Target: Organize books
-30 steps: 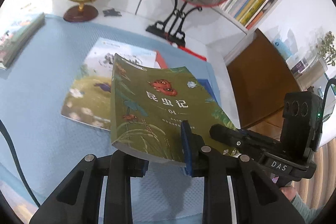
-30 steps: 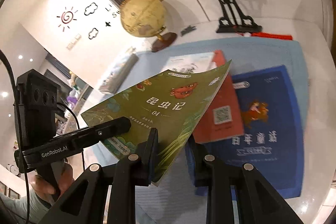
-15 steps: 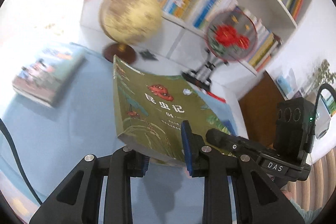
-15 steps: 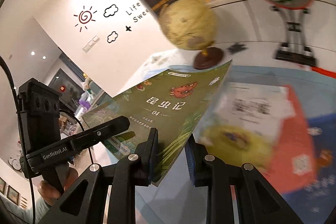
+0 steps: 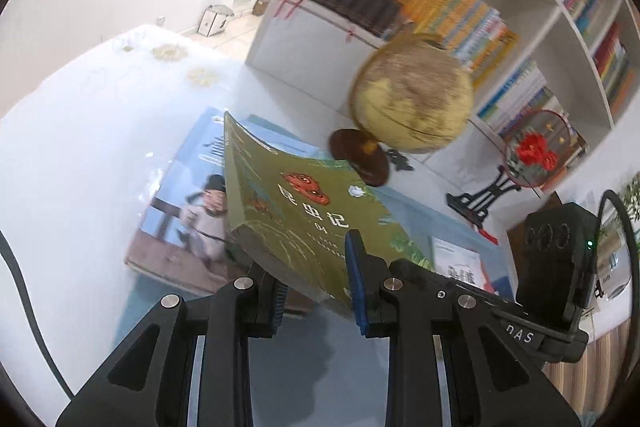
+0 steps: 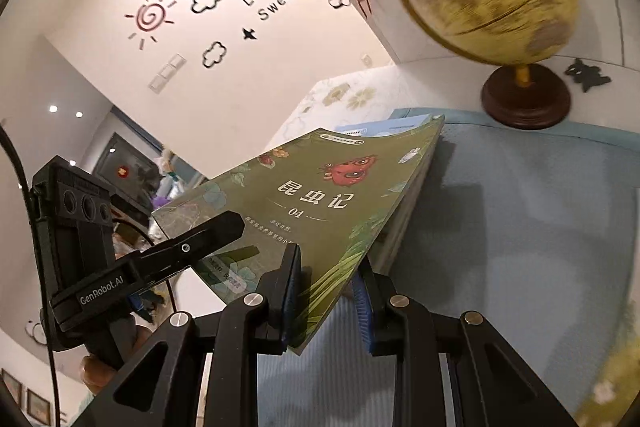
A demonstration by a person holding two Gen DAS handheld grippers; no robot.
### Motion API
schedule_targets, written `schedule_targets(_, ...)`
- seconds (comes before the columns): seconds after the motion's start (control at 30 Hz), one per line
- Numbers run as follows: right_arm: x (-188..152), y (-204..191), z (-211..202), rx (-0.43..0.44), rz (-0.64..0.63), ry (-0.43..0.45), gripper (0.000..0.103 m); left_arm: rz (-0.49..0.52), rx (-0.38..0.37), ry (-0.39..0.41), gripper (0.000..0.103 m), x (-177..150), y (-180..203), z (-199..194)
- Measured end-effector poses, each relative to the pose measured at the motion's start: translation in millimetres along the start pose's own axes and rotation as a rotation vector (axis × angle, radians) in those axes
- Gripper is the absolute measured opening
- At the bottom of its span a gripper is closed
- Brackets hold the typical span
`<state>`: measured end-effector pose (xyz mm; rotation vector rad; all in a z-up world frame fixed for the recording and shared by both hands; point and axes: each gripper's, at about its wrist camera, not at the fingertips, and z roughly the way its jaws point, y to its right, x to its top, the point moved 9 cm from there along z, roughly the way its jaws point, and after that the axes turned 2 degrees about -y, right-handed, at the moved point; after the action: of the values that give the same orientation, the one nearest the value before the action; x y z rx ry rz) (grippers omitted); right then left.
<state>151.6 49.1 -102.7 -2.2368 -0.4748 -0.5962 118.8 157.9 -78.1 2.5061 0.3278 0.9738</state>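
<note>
A green paperback with a red insect on its cover hangs in the air, tilted, held at its near edge by both grippers. My left gripper is shut on the book's left part. My right gripper is shut on the same green book at its lower right corner. Under and behind the held book lies a stack topped by a blue book with a drawn figure on it. That stack's edge shows past the green cover in the right wrist view.
A yellow globe on a dark round base stands just right of the stack on the blue table mat. A round red-flower fan on a black stand is farther right. Full bookshelves rise behind. More books lie at the right.
Both grippers have carried the green book leftward across the table. The red and blue books have left view; the stack with the blue cover and the globe now lie right behind the book.
</note>
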Motion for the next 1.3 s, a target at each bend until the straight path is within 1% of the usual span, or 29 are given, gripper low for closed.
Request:
schedule_targets(0.13,10.0,-0.3,32.5,-0.054,-0.004,-0.006,0.025,-0.030,-0.016,-0.028,0.022,5.1,-26.1,19.2)
schedule_targets(0.27,12.0,6.0,47.9,-0.085,0.018,-0.012,0.025,-0.084,-0.052,-0.063,0.022,3.3,-47.2,34.1)
schedule_targets(0.37,4.1,12.7,59.1,-0.083,0.041,-0.042,0.025,-0.100,-0.030,-0.080,0.025,-2.4,-58.0,40.1)
schedule_targets(0.5,-3.3,19.1,71.1,-0.088,0.075,-0.065,0.025,-0.153,-0.030,-0.114,0.031,-12.5,-75.1,45.2)
schedule_targets(0.6,-7.4,23.4,77.1,-0.076,0.109,-0.082,0.025,-0.178,-0.022,-0.128,0.032,-22.9,-87.0,42.4)
schedule_targets(0.67,-8.2,27.9,83.0,-0.067,0.131,-0.089,0.025,-0.202,-0.035,-0.112,0.032,-27.0,-93.4,36.4)
schedule_targets(0.77,-3.7,28.1,85.2,-0.060,0.141,-0.090,0.025,-0.223,-0.007,-0.108,0.032,-31.1,-102.8,26.4)
schedule_targets(0.87,-6.3,28.4,82.0,-0.079,0.146,-0.123,0.025,-0.209,0.089,-0.105,0.032,-40.5,-112.3,8.4)
schedule_targets(0.93,-10.7,30.4,71.1,-0.090,0.153,-0.143,0.025,-0.187,0.177,-0.101,0.032,-50.1,-115.9,-10.4)
schedule_targets(0.97,-14.5,31.2,58.1,-0.095,0.146,-0.135,0.025,-0.178,0.220,-0.099,0.032,-57.2,-115.7,-22.9)
schedule_targets(1.0,-16.3,31.0,49.0,-0.099,0.142,-0.126,0.025,-0.178,0.242,-0.096,0.032,-62.5,-114.2,-31.3)
schedule_targets(1.07,-24.5,36.0,22.9,-0.112,0.144,-0.116,0.025,-0.199,0.267,-0.086,0.032,-76.4,-111.7,-49.6)
schedule_targets(1.17,-37.4,45.0,-20.0,-0.099,0.168,-0.103,0.026,-0.235,0.312,-0.072,0.032,-97.1,-98.0,-74.1)
schedule_targets(1.23,-43.7,48.4,-52.2,-0.086,0.168,-0.091,0.026,-0.234,0.346,-0.058,0.032,-108.9,-77.8,-87.9)
schedule_targets(1.3,-48.1,50.0,-90.1,-0.076,0.139,-0.076,0.026,-0.228,0.346,-0.039,0.032,-120.9,-47.4,-97.5)
